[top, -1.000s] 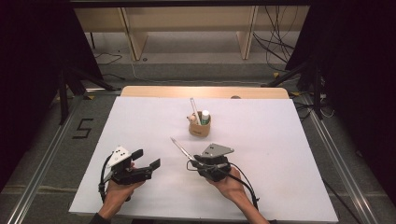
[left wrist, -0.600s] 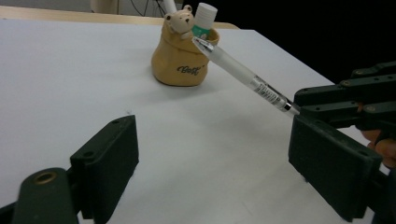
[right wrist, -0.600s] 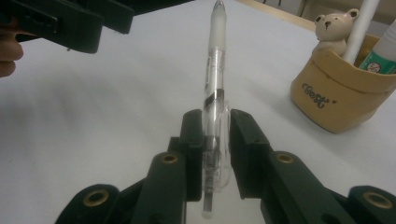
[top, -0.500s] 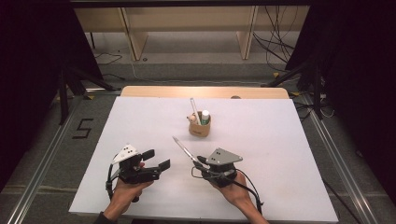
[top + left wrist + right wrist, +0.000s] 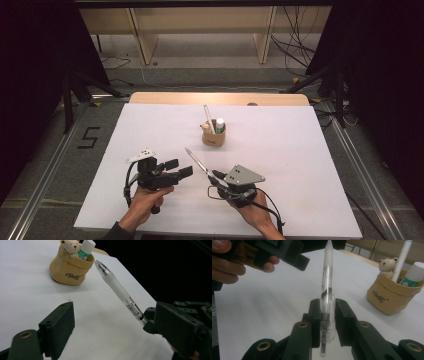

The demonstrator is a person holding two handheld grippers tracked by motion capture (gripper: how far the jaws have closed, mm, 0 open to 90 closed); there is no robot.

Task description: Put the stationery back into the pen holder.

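The right gripper has its jaws closed on the rear end of a clear pen, which stands out beyond the jaws with its frosted grip and capped tip pointing away and up, clear of the white counter. Just to the side of that pen, the left gripper hangs with its jaws wide apart and nothing between them; seen from its own camera, the pen crosses in front of the far jaw, not yet within the gap.

The work in hand looks like a hand-over or a two-gripper job on the pen, perhaps pulling its cap. To do it well, the left gripper should be brought over so the frosted grip section lies square between its pads before closing, not the tapered tip, which could slip out. The right gripper should hold steady, since its grip sits far back and the long free end can swing.

Farther off, beyond both grippers, a tan bear-faced pen pot stands upright on the counter, holding a glue stick and another pen; keep the moves short of it.
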